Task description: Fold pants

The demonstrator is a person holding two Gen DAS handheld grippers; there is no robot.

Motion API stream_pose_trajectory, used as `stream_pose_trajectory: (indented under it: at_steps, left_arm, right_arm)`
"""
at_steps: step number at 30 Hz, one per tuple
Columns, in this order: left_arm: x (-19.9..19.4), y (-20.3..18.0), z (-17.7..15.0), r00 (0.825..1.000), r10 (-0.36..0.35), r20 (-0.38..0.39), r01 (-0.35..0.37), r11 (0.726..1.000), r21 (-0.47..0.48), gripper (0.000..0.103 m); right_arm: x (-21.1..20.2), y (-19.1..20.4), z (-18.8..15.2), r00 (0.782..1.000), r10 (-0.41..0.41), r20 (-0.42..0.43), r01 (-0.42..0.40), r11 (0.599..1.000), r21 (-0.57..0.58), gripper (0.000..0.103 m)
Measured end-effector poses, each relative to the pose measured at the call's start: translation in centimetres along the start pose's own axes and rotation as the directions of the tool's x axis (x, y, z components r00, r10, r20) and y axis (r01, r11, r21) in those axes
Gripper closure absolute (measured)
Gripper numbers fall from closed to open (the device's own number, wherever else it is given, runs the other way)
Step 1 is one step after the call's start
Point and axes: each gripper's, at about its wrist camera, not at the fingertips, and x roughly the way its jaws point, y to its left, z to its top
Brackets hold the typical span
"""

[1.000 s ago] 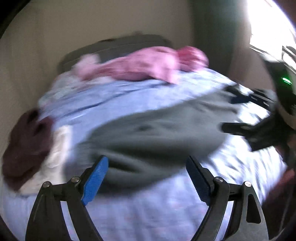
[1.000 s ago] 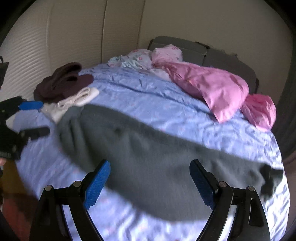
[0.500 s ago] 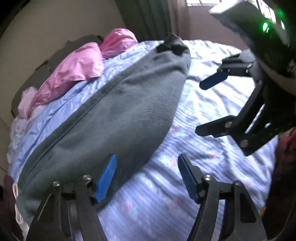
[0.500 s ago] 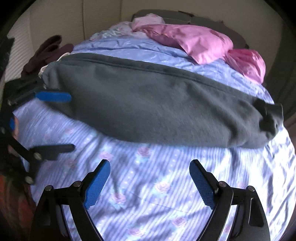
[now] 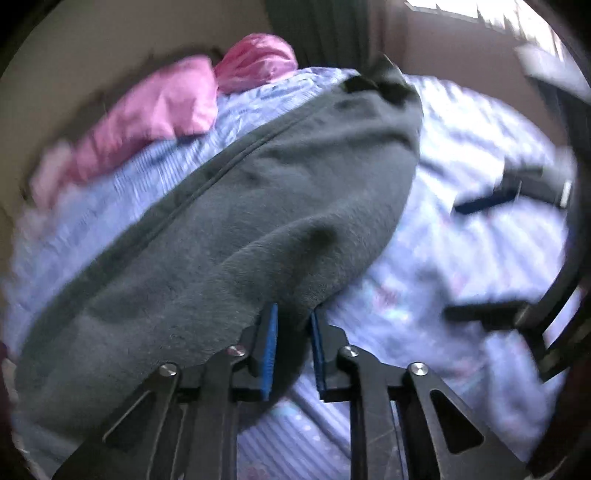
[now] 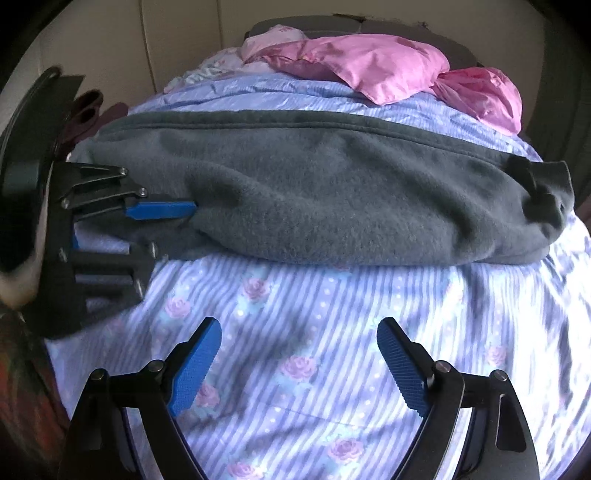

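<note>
Grey fleece pants (image 6: 314, 192) lie folded lengthwise across the bed, with the waistband end at the right (image 6: 535, 184). My left gripper (image 5: 293, 319) is shut on the near edge of the pants (image 5: 240, 221) at their left part; it shows in the right wrist view (image 6: 173, 221) pinching that edge. My right gripper (image 6: 299, 365) is open and empty above the striped sheet, in front of the pants' middle. It appears blurred at the right of the left wrist view (image 5: 480, 258).
The bed has a blue striped floral sheet (image 6: 295, 314). Pink clothes (image 6: 388, 66) lie at the far side by the grey headboard. Dark maroon and white garments (image 6: 88, 114) sit at the far left. A curtain and window (image 5: 461, 14) are beyond the bed.
My left gripper has moved onto the pants' near edge and closed on it, lifting the fabric a little. My right gripper stayed open and shifted slightly closer to the sheet.
</note>
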Motion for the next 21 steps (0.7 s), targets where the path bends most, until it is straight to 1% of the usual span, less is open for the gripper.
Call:
stream_pose_trajectory:
  at_steps: [1, 4, 7, 9, 10, 13, 15, 16, 18, 21]
  left_arm:
    - [-0.2, 1.3, 0.5, 0.999, -0.037, 0.003, 0.037, 0.998, -0.055, 0.086]
    - [-0.2, 4.1, 1.8, 0.995, -0.100, 0.007, 0.100, 0.983, -0.154, 0.086]
    - [0.1, 5.7, 3.0, 0.993, -0.119, 0.001, 0.117, 0.974, -0.195, 0.086]
    - [0.1, 6.4, 3.5, 0.991, -0.130, -0.007, 0.127, 0.972, -0.198, 0.084]
    - [0.3, 6.6, 3.6, 0.991, -0.137, -0.012, 0.132, 0.971, -0.200, 0.084]
    - [0.6, 7.6, 4.1, 0.991, -0.132, -0.021, 0.125, 0.971, -0.206, 0.084]
    - [0.9, 8.3, 4.6, 0.993, -0.114, -0.024, 0.106, 0.971, -0.213, 0.084]
    - [1.1, 8.6, 4.8, 0.994, -0.104, -0.025, 0.096, 0.972, -0.213, 0.084]
    - [1.4, 9.2, 5.2, 0.996, -0.085, -0.025, 0.077, 0.971, -0.225, 0.083]
    - [1.8, 10.4, 5.5, 0.997, -0.071, -0.022, 0.063, 0.965, -0.256, 0.075]
  right_arm:
    - [0.0, 0.0, 0.2, 1.000, 0.015, 0.006, -0.015, 1.000, 0.006, 0.016]
    - [-0.3, 0.3, 0.9, 0.997, 0.069, 0.031, -0.069, 0.997, 0.018, 0.017]
    - [-0.3, 0.7, 2.0, 0.990, 0.127, 0.059, -0.128, 0.992, 0.010, 0.019]
    - [0.0, 0.9, 3.0, 0.983, 0.170, 0.066, -0.171, 0.985, 0.000, 0.025]
    - [0.0, 1.1, 3.3, 0.981, 0.182, 0.069, -0.182, 0.983, -0.005, 0.026]
    - [0.8, 1.7, 4.7, 0.969, 0.237, 0.075, -0.237, 0.971, -0.020, 0.028]
    - [1.6, 2.2, 5.5, 0.958, 0.279, 0.063, -0.277, 0.960, -0.031, 0.034]
    - [2.2, 2.7, 6.0, 0.953, 0.298, 0.053, -0.296, 0.954, -0.044, 0.035]
    - [3.0, 3.4, 6.4, 0.951, 0.307, 0.033, -0.304, 0.950, -0.063, 0.040]
    - [4.0, 4.8, 7.2, 0.951, 0.309, 0.022, -0.304, 0.946, -0.113, 0.042]
